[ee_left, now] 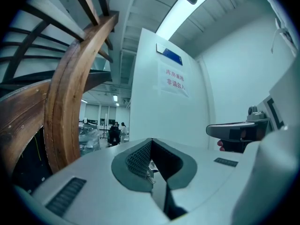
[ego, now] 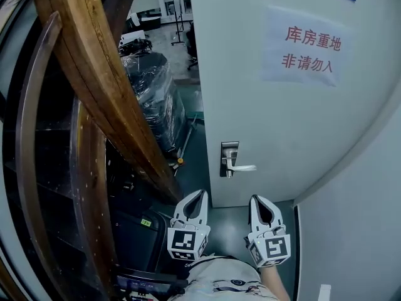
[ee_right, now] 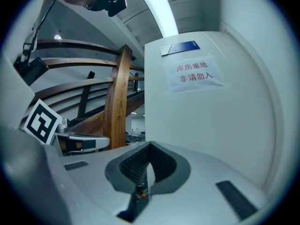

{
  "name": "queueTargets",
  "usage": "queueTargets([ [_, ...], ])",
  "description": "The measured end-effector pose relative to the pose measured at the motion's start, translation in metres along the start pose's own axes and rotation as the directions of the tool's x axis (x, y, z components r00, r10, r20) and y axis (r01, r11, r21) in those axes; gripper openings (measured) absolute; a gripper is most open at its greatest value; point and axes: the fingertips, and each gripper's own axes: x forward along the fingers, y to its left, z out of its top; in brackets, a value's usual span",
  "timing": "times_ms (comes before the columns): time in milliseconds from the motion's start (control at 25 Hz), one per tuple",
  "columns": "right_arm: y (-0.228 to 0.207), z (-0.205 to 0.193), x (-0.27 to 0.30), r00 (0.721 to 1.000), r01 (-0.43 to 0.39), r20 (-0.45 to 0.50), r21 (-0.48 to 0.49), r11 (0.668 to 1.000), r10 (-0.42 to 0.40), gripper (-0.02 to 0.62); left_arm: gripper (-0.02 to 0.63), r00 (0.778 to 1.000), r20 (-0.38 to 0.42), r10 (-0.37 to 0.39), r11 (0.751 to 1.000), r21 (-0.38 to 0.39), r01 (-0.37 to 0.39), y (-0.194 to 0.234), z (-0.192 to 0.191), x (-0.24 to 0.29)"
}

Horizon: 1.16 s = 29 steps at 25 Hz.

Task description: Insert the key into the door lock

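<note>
At the foot of a pale door (ego: 250,93), the two grippers are held side by side and apart from each other, both pointing toward the door and touching nothing on it. The left gripper (ego: 200,194) is clenched, its tips meeting, and its own view shows what looks like a small silvery key (ee_left: 150,168) pinched in the hollow between the ribbed pads (ee_left: 138,158). The right gripper (ego: 254,199) is clamped shut with nothing between its jaws. In the head view the door lock (ego: 229,158), a metal plate with a lever handle (ego: 243,167), sits on the door near its left edge, above and between the two grippers and well clear of both. A paper notice (ego: 308,47) with red characters is stuck higher up on the door. A curved wooden stair rail (ego: 94,74) rises on the left, with plastic-wrapped goods (ego: 153,93) behind it.
</note>
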Motion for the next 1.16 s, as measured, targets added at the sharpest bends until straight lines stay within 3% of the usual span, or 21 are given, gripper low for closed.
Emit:
queueTargets([
  [1160, -0.002, -0.010, 0.005, 1.000, -0.002, -0.026, -0.016, 1.000, 0.001, 0.005, 0.005, 1.000, -0.016, 0.011, 1.000, -0.009, -0.011, -0.003, -0.010, 0.004],
])
